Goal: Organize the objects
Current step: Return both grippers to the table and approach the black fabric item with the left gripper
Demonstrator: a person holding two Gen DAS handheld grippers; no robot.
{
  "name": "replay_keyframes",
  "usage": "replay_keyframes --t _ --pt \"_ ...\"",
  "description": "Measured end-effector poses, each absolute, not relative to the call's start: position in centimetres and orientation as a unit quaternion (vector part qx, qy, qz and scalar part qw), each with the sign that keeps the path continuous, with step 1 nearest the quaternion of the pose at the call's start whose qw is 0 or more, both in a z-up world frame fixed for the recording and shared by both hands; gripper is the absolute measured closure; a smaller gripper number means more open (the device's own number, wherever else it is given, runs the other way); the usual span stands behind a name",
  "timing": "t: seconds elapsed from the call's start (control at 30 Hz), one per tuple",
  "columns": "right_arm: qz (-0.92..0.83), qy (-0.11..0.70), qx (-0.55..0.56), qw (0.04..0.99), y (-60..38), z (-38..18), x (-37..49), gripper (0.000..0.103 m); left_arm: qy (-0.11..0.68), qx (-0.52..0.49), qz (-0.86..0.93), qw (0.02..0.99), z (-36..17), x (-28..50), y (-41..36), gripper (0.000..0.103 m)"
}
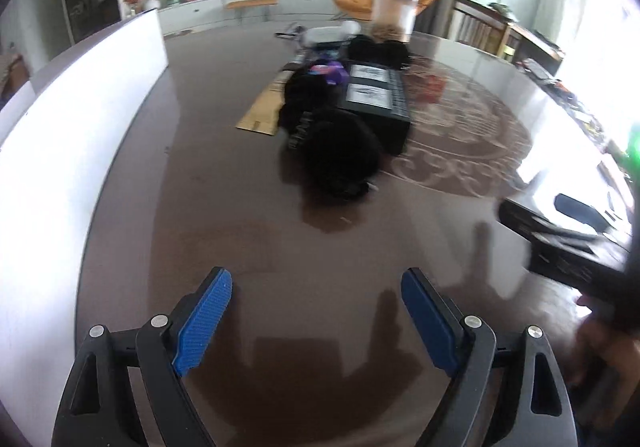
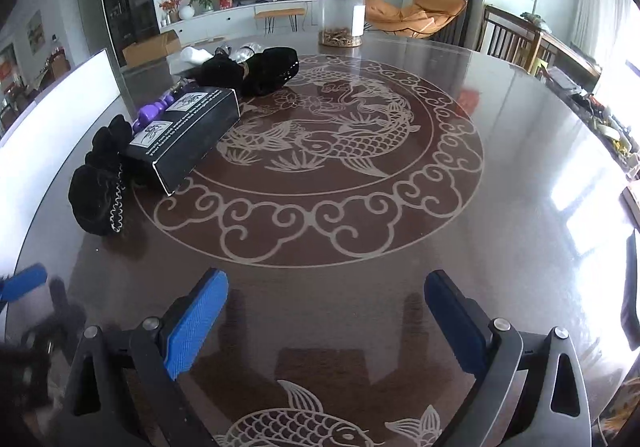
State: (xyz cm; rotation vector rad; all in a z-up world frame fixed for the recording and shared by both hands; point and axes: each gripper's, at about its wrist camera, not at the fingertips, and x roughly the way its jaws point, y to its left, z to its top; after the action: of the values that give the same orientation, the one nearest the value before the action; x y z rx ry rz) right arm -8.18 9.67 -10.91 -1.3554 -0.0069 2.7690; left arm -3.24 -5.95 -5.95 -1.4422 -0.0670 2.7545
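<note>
On the dark patterned table [image 2: 460, 231], a black box with white labels [image 2: 188, 127] lies among soft black pouches. One pouch with a coiled cord [image 2: 96, 199] sits nearest me, and another [image 2: 256, 71] lies behind the box. A purple item [image 2: 154, 109] shows beside the box. From the left wrist, the same pouch [image 1: 336, 155], box [image 1: 376, 95] and purple item [image 1: 332, 71] lie ahead. My left gripper [image 1: 318, 283] hangs open over bare table short of the pouch. My right gripper [image 2: 327, 281] is open and empty over the table pattern. A blue finger [image 2: 24, 281] of the left gripper shows at the far left.
A clear jar with a black lid [image 2: 341, 15] stands at the table's far side. A white upright board [image 2: 52, 119] lines the left edge. A cardboard piece [image 1: 260, 111] lies left of the pouches. A blurred dark flat box [image 1: 560, 243] sits at the right.
</note>
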Motion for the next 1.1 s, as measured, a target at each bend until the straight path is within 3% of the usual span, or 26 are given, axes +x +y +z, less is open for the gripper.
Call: replay_keyframes --t 0.27,0.4,1.1 --pt "0.891 0.01 -0.452 0.03 10.0 -11.4 -8.3 0.004 -0.003 -0.45 0.893 -0.012 -7.2 -5.6 -7.2 0.014" --pt "0.89 0.01 -0.455 0.032 10.0 -11.5 -8.4 0.004 -0.007 -0.459 0.888 -0.017 -7.4 -6.0 -7.3 0.0" --pt "0.888 0.011 -0.459 0.031 9.8 -11.5 -8.5 0.0 -0.007 -0.459 0.888 -0.017 -7.2 -5.5 -7.2 0.0"
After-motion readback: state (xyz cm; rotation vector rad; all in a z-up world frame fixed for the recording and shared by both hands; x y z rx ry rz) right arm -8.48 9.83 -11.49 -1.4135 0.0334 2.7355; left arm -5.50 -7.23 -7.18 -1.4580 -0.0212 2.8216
